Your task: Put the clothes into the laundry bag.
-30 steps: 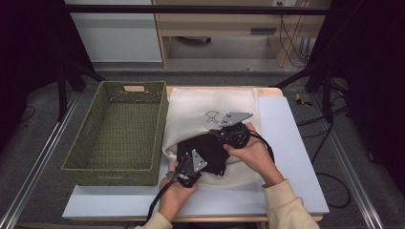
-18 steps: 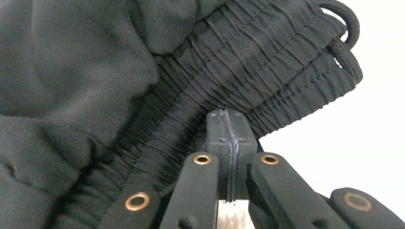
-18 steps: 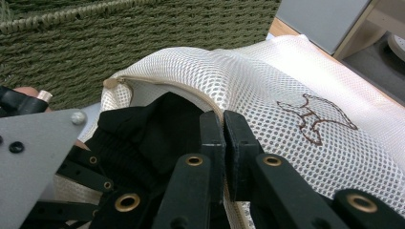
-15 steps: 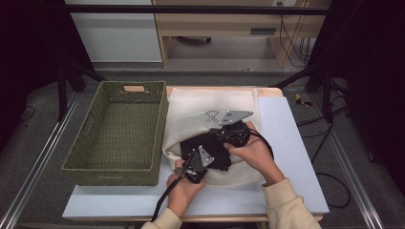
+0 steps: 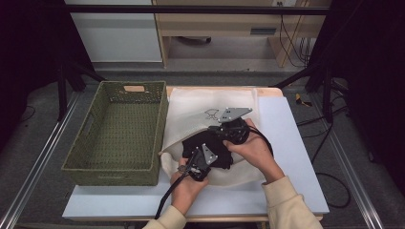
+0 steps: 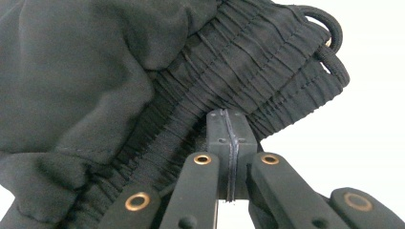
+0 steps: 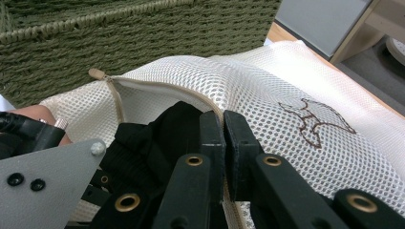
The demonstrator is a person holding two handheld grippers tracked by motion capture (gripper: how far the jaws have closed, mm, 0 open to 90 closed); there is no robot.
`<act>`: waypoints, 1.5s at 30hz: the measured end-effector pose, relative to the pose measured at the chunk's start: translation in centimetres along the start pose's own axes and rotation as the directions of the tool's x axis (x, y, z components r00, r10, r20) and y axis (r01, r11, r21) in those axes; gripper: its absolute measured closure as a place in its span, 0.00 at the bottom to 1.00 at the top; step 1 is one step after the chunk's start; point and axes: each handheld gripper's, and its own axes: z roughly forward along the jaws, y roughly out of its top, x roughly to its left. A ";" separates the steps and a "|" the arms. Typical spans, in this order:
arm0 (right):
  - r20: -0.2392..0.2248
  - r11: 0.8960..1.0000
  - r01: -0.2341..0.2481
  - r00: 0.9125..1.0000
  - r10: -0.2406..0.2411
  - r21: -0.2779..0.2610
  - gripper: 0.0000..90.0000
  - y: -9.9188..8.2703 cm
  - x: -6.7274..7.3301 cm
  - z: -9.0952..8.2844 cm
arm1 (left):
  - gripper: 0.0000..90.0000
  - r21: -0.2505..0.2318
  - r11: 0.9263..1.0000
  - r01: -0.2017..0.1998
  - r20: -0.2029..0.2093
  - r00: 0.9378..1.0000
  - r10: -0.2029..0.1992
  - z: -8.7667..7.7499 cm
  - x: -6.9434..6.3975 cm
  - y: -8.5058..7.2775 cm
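A cream mesh laundry bag lies on the table with its zip mouth facing the person. A black garment sits half inside that mouth. My left gripper is shut on the garment's gathered elastic waistband, the jaws pressed together. My right gripper is shut on the bag's zip edge at the top of the opening, jaws almost touching. In the right gripper view the black garment lies just under the mesh bag, beside the left gripper's grey plate.
A green woven basket stands left of the bag, its wall close behind the opening. The pale table has bare room on the right. Metal rails run along both sides, and cables lie on the floor at right.
My left gripper has edged forward and right, pushing the black garment a little deeper into the bag's mouth. The right gripper has stayed where it was on the zip edge.
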 end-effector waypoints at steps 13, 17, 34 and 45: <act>-0.016 1.000 -0.017 1.000 0.017 -0.012 0.97 0.1 -0.5 -0.2 | 1.00 0.003 1.000 -0.002 -0.004 1.000 0.002 0.2 0.3 0.0; -0.018 1.000 -0.018 1.000 0.018 -0.017 0.97 0.3 -0.8 -0.4 | 1.00 0.007 1.000 -0.009 -0.005 1.000 0.009 0.3 0.4 0.0; -0.044 1.000 -0.023 0.999 0.022 -0.019 0.97 1.3 -1.5 -0.9 | 1.00 0.002 1.000 -0.012 -0.017 1.000 0.012 0.8 0.9 0.3; -0.049 0.999 -0.030 0.998 0.029 -0.020 0.97 1.4 -1.8 -1.2 | 1.00 0.006 1.000 -0.027 -0.039 0.999 0.027 1.3 1.2 0.6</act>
